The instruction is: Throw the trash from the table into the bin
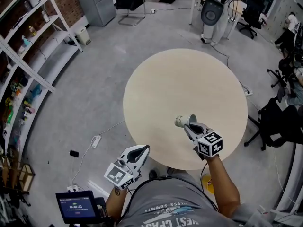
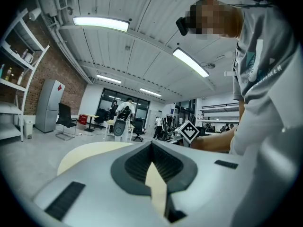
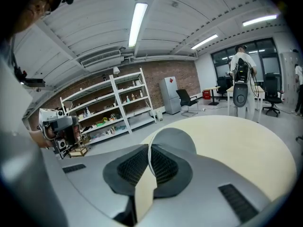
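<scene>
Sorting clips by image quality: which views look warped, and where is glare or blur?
Both gripper views: fisheye, straight lines bowed, corners black. Left gripper view: ceiling lamp blown out, a mosaic patch near the top. Head view: sharp, evenly lit, table edge crisp.

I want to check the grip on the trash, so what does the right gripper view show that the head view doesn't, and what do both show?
Only the right gripper view: the right gripper seen close, shut on the rim of the grey cup, and the ceiling lights. Only the head view: that gripper's marker cube, the person's grey shirt and a small screen at lower left. Both: the cup, the round table and the shelving.
</scene>
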